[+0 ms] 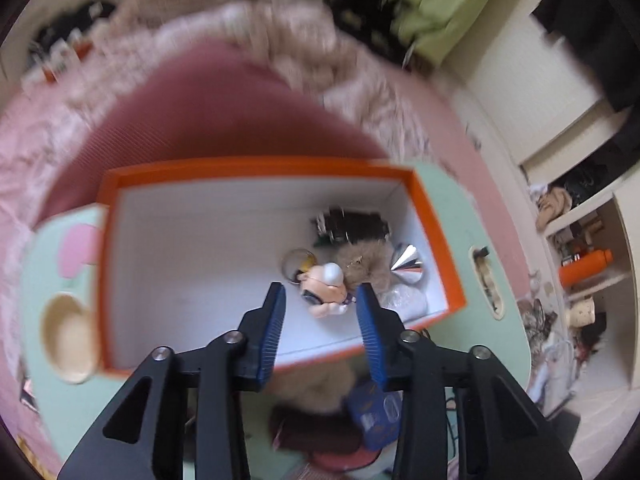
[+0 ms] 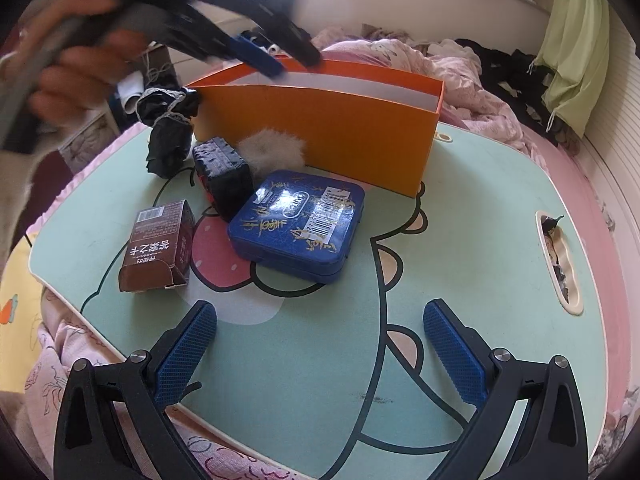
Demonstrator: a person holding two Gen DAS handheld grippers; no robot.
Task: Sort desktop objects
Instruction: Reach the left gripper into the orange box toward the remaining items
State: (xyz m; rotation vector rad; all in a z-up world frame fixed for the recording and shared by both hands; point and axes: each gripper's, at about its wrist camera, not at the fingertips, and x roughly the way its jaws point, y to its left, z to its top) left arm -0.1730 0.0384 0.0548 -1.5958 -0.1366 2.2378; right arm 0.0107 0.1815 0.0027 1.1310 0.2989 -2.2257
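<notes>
An orange box (image 1: 440, 240) with a white inside stands on a mint lap table (image 2: 460, 240). In the left wrist view my left gripper (image 1: 322, 298) is open above the box's near wall, over a small figurine (image 1: 326, 286) lying inside beside a fluffy pompom (image 1: 362, 266), a silver cone (image 1: 408, 266) and a black item (image 1: 352, 222). The left gripper also shows over the box rim in the right wrist view (image 2: 280, 62). My right gripper (image 2: 320, 322) is open and empty above the table's near side. A blue tin (image 2: 298, 224), a brown carton (image 2: 158, 246), a black packet (image 2: 222, 174) and a grey pompom (image 2: 272, 152) lie in front of the box (image 2: 320, 128).
Black cloth (image 2: 170, 120) lies at the table's left corner. A cream cup holder (image 1: 70, 338) and a slot handle (image 2: 558, 256) are set into the table. Pink bedding (image 2: 440, 60) and a green cloth (image 2: 572, 52) lie behind.
</notes>
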